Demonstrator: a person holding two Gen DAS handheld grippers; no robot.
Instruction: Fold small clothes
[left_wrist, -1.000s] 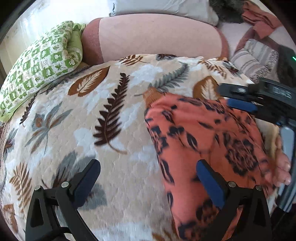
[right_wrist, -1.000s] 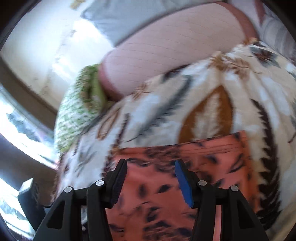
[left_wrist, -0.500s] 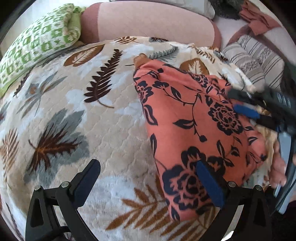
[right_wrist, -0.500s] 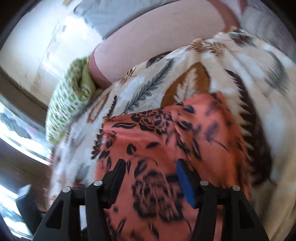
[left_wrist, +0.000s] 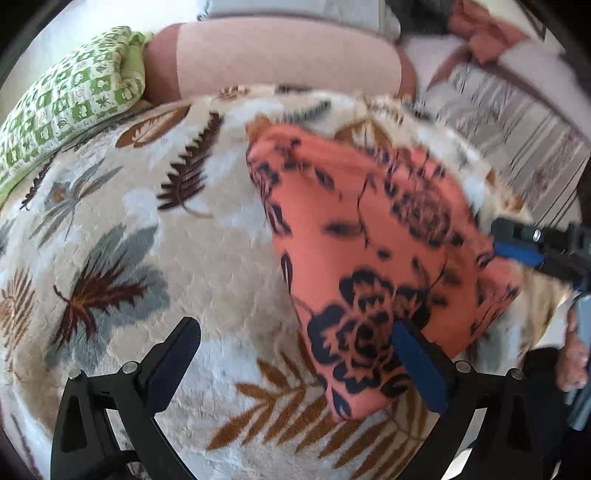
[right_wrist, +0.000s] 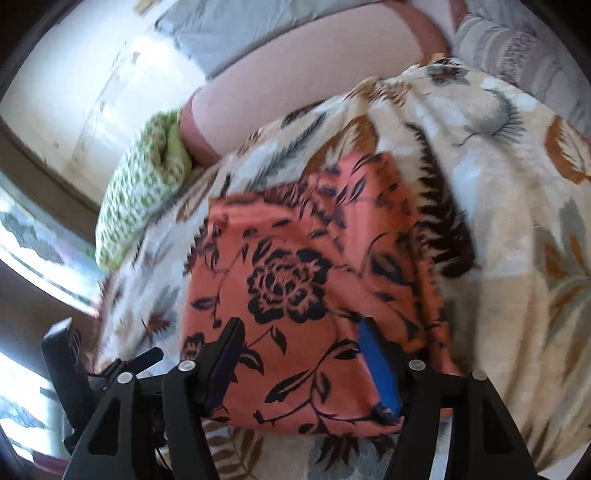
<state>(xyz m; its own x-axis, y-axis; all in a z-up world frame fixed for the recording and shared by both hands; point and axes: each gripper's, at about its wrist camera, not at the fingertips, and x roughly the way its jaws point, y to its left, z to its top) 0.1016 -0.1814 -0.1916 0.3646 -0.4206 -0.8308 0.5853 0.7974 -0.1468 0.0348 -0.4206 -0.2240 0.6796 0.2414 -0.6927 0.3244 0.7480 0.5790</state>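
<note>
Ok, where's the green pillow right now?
In the left wrist view the green pillow sits upper left, at the far edge of the leaf blanket, against the pink bolster, well left of the orange garment.

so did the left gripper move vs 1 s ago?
Yes. The left gripper has pulled back: the green pillow and pink bolster sit smaller, and more of the orange cloth shows.

Left wrist view: close above bed, facing the pink bolster (left_wrist: 288, 62). Right wrist view: nearer, low, looking from the opposite flank. Both share orange floral garment (left_wrist: 369, 258) (right_wrist: 295, 295), leaf blanket (left_wrist: 147, 240) (right_wrist: 517, 221), green pillow (left_wrist: 74, 92) (right_wrist: 144, 192).
</note>
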